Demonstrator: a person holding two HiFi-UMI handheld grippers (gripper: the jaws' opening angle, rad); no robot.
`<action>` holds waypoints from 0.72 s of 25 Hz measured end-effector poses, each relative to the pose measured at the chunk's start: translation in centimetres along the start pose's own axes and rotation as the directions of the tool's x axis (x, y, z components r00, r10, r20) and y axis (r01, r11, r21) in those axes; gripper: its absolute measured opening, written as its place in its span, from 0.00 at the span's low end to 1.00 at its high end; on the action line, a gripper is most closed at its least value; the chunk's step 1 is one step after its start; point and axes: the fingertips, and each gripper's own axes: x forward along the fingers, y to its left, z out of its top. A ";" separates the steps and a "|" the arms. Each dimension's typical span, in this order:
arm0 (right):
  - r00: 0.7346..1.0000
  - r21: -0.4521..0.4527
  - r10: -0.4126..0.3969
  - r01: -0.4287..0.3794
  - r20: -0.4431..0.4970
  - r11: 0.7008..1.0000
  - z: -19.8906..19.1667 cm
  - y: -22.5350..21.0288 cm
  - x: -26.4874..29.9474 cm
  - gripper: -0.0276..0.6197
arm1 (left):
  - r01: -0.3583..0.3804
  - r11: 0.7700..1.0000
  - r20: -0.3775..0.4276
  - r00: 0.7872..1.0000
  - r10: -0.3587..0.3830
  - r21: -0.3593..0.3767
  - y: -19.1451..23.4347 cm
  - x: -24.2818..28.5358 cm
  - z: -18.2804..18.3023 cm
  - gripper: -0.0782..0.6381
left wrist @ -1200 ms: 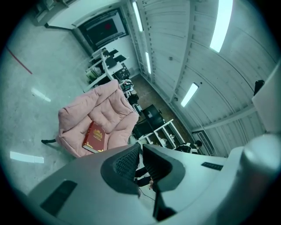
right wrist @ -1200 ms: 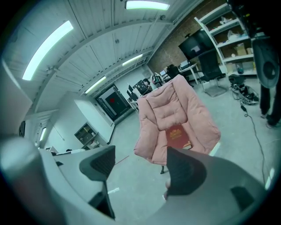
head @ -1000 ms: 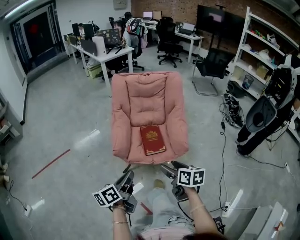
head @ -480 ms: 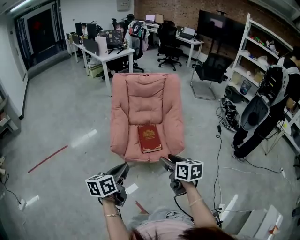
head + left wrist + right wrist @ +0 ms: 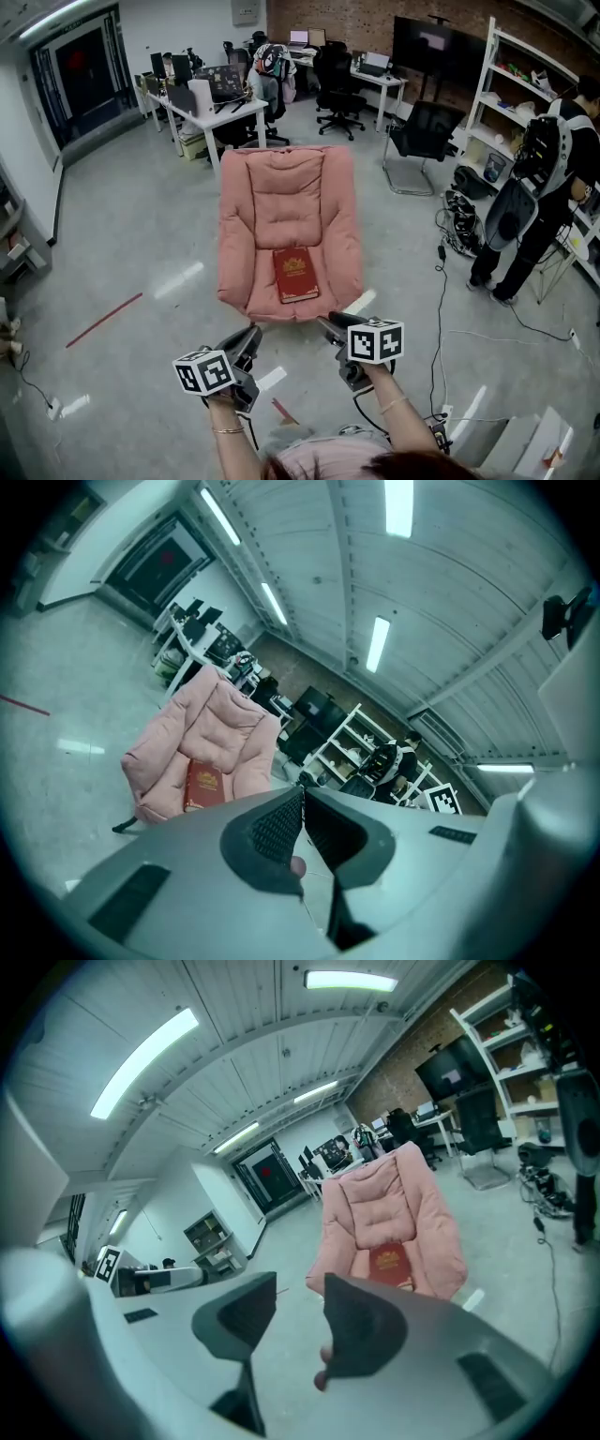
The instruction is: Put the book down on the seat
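Grey shiny floor [image 5: 122, 225] fills a big office room. Far off on the left stands a white desk [image 5: 225, 111] with screens on it. Black office chairs [image 5: 337, 75] stand at the far side of the room. On the right is a tall white shelf [image 5: 511, 94], and a person [image 5: 553, 187] stands just beside it. A thin red line [image 5: 103, 320] lies on the floor on the left.

A soft pink armchair [image 5: 286, 187] stands in the middle of the room. The red book [image 5: 295, 275] lies flat on the seat [image 5: 248, 281], at the near end, with its gold-printed cover facing up. Nothing else touches the book.

Both tongs are low in the head view, on the near side of the armchair and apart from it. They point toward the armchair.

The left tongs [image 5: 251, 334] are on the left. In the left gripper view, the two jaws of the left tongs [image 5: 302, 794] are pressed together at their tips, and nothing is between them.

The right tongs [image 5: 324, 324] are on the right. In the right gripper view, the jaws of the right tongs [image 5: 300, 1309] stand part way apart. They have just been closing. The gap between them holds nothing, and the book shows far beyond them on the seat.
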 end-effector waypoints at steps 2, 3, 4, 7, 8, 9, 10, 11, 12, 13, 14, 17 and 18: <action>1.000 -0.003 0.017 -0.017 0.002 1.000 -0.1 0.0 -0.9 0.29 | 0.015 1.000 -0.019 1.000 -0.015 0.011 -1.3 0.1 -0.9 0.12; 1.000 -0.001 0.023 -0.023 0.005 1.000 0.0 -0.1 -1.3 0.27 | 0.019 1.000 -0.032 0.999 -0.018 0.022 -2.0 0.1 -1.3 0.12; 1.000 0.001 0.028 -0.028 0.006 1.000 -0.1 -0.1 -1.6 0.27 | 0.016 0.999 -0.044 0.999 -0.015 0.033 -2.5 0.1 -1.8 0.12; 0.999 0.011 0.036 -0.036 0.008 0.999 -0.5 -0.2 -2.9 0.24 | -0.008 0.999 -0.059 0.998 0.011 0.050 -3.6 -0.3 -2.9 0.12; 0.999 0.014 0.034 -0.034 0.013 0.999 -0.6 -0.3 -3.4 0.23 | -0.014 0.999 -0.057 0.998 0.017 0.047 -3.9 -0.5 -3.2 0.12; 0.999 0.016 0.030 -0.030 0.019 0.999 -0.7 -0.4 -3.8 0.20 | -0.018 0.999 -0.055 0.998 0.020 0.039 -4.2 -0.6 -3.4 0.11; 0.999 0.016 0.024 -0.025 0.024 1.000 -0.8 -0.5 -4.3 0.16 | -0.020 0.999 -0.054 0.998 0.022 0.027 -4.4 -0.6 -3.7 0.11; 0.999 0.014 0.019 -0.020 0.026 1.000 -0.9 -0.7 -4.7 0.13 | -0.020 1.000 -0.055 0.998 0.021 0.016 -4.7 -0.6 -4.1 0.11; 1.000 0.011 0.015 -0.015 0.024 1.000 -1.1 -0.9 -5.2 0.12 | -0.018 1.000 -0.057 0.998 0.019 0.008 -5.0 -0.6 -4.5 0.11; 1.000 0.006 0.012 -0.012 0.022 1.000 -1.3 -1.0 -5.6 0.11 | -0.017 1.000 -0.061 0.998 0.017 0.003 -5.3 -0.5 -4.9 0.11; 1.000 0.004 0.010 -0.010 0.022 1.000 -1.5 -1.1 -6.0 0.10 | -0.016 1.000 -0.064 0.998 0.016 0.002 -5.7 -0.5 -5.4 0.11; 1.000 0.007 0.010 -0.010 0.027 1.000 -2.0 -1.2 -7.1 0.09 | -0.015 1.000 -0.077 0.997 0.015 0.006 -6.5 -0.3 -6.4 0.11; 1.000 0.007 0.010 -0.010 0.028 1.000 -2.1 -1.3 -7.4 0.09 | -0.014 1.000 -0.079 0.997 0.014 0.007 -6.8 -0.3 -6.7 0.11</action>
